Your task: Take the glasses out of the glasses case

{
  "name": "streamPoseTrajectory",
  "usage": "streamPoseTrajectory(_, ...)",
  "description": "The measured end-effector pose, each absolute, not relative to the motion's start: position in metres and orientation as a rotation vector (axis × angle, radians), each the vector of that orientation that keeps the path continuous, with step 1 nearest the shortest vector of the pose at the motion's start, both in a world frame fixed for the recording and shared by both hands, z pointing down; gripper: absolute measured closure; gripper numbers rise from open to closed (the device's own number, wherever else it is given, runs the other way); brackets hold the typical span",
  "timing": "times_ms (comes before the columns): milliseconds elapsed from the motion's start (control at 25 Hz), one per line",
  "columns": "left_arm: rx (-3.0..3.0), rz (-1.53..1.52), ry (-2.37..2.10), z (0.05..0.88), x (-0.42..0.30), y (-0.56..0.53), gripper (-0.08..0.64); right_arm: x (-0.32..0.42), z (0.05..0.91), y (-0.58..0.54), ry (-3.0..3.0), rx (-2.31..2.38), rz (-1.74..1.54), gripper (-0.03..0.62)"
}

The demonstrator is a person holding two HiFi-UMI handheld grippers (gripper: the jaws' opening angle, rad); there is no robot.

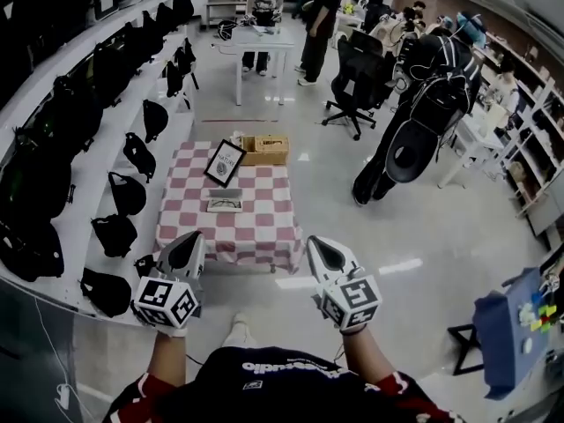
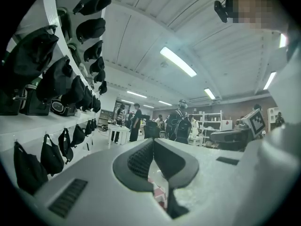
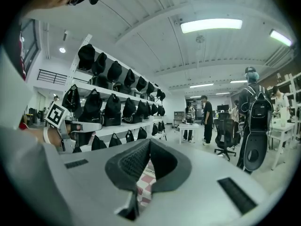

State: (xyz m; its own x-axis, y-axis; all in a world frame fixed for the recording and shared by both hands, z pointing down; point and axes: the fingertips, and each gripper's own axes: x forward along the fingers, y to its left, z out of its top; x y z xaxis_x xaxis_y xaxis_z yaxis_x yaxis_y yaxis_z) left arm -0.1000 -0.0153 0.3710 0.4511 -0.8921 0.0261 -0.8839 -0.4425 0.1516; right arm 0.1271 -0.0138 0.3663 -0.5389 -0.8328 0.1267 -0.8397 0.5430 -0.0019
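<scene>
You stand back from the low checked counter (image 1: pixel 264 229) with both tools raised and well apart from the work. The left hand-held gripper (image 1: pixel 187 252) and the right hand-held gripper (image 1: pixel 326 254) each have their jaws pressed together at the tips, with nothing between them (only a scrap of the counter's check shows through the gap beneath).

The case (image 1: pixel 211 209) lies about mid-counter, a little left of centre. It sits nearer your edge than the dark frame (image 1: pixel 225 162) propped behind it and the wooden tray (image 1: pixel 264 149) at the far edge. It looks pale and already open, with what appear to be dark-rimmed glasses (image 1: pixel 226 204) lying flat inside. At this range it is too small to tell how they are folded.

Expect the glasses to be very light, with a stiff but thin frame and smooth lenses that scratch and slip easily. The bridge, or the frame corner by a hinge, is probably your best hold. Stay off the lenses and the thin ends of the arms.

The case is likely just as light, so it may slide on the cloth or lift along with the frame. Consider pinning one end of its rim with the other tool. Both pairs of jaws would have to open first, and a gentle squeeze should be enough.
</scene>
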Motion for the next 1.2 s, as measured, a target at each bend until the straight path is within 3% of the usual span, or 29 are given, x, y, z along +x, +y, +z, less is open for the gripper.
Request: streamPoseTrajectory(1200,2.652,-0.084,-1.319,0.391,-0.148,-0.199,0.552,0.042,0.364,-0.167,-2.565,1.513,0.123,0.589)
